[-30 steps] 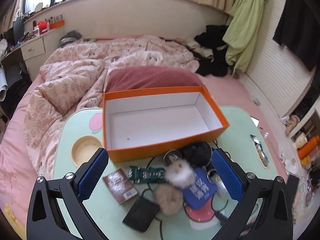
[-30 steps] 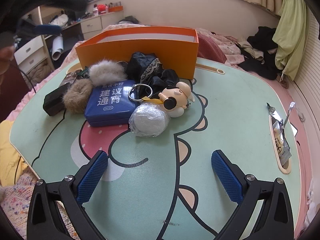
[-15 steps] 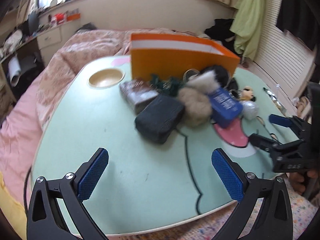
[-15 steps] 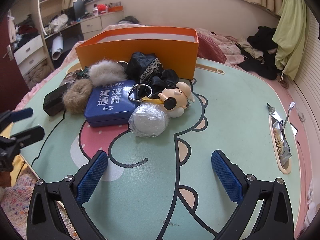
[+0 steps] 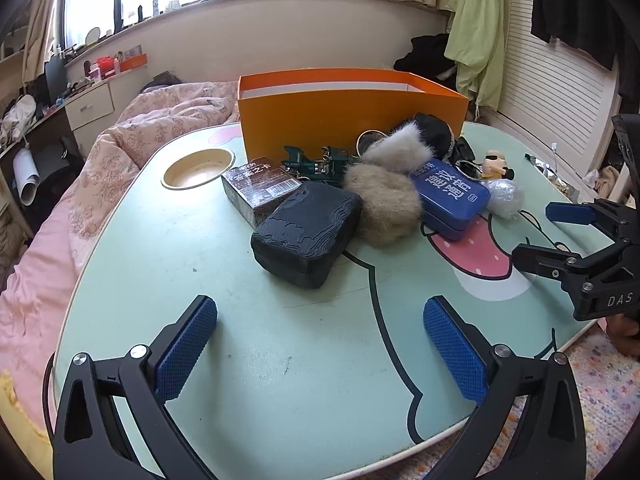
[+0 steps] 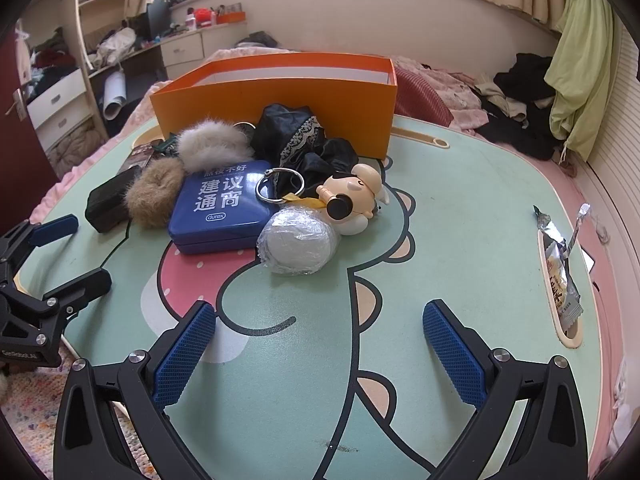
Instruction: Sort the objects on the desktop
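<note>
Clutter heaped on pale green cartoon-print table [image 6: 460, 200], against front wall of open orange cardboard box [image 6: 276, 104]: blue rectangular tin [image 6: 220, 206], black textured pouch [image 5: 306, 234], tan fur scrunchie [image 5: 382, 206], foil-wrapped ball [image 6: 298, 246]. Left gripper [image 5: 320, 344] spread wide, holding nothing. Right gripper [image 6: 320, 350] likewise wide, empty, above bare tabletop.

Blue tin [image 6: 219, 207], fur scrunchies [image 6: 154, 193], black case [image 5: 306, 233] etc piled touching before open orange box [image 6: 276, 98]
</note>
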The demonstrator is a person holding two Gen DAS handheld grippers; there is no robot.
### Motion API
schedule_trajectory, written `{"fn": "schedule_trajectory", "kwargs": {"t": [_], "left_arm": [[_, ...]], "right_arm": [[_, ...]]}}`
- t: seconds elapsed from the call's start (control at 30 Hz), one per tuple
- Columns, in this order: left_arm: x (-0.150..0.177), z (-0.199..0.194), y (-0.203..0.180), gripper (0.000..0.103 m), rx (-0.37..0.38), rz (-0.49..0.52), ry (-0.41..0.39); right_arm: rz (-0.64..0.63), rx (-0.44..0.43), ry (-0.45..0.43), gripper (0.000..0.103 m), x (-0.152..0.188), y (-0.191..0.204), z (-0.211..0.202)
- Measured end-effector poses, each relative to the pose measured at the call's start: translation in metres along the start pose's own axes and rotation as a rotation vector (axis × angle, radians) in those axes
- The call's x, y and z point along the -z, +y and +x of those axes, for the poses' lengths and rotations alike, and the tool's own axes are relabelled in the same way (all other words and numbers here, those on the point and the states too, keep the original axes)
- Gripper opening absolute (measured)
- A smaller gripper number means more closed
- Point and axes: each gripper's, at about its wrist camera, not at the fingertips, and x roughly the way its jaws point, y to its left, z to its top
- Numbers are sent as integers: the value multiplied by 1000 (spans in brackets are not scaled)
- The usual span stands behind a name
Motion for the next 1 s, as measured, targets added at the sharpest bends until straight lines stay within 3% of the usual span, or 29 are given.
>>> {"fn": "schedule_trajectory", "kwargs": {"t": [0.73, 0.83, 0.93, 1.0], "left_arm": [[2, -1, 0, 103, 4, -2, -5], [1, -1, 0, 103, 4, -2, -7], [1, -1, 0, 103, 4, -3, -7], [1, -1, 0, 103, 4, -3, -7]], "right_arm": [[-3, -6, 17, 102, -10, 2, 3], [1, -12, -20, 91, -23, 5, 3], [35, -40, -24, 67, -34, 3, 8], [54, -57, 5, 34, -32, 1, 11]]}}
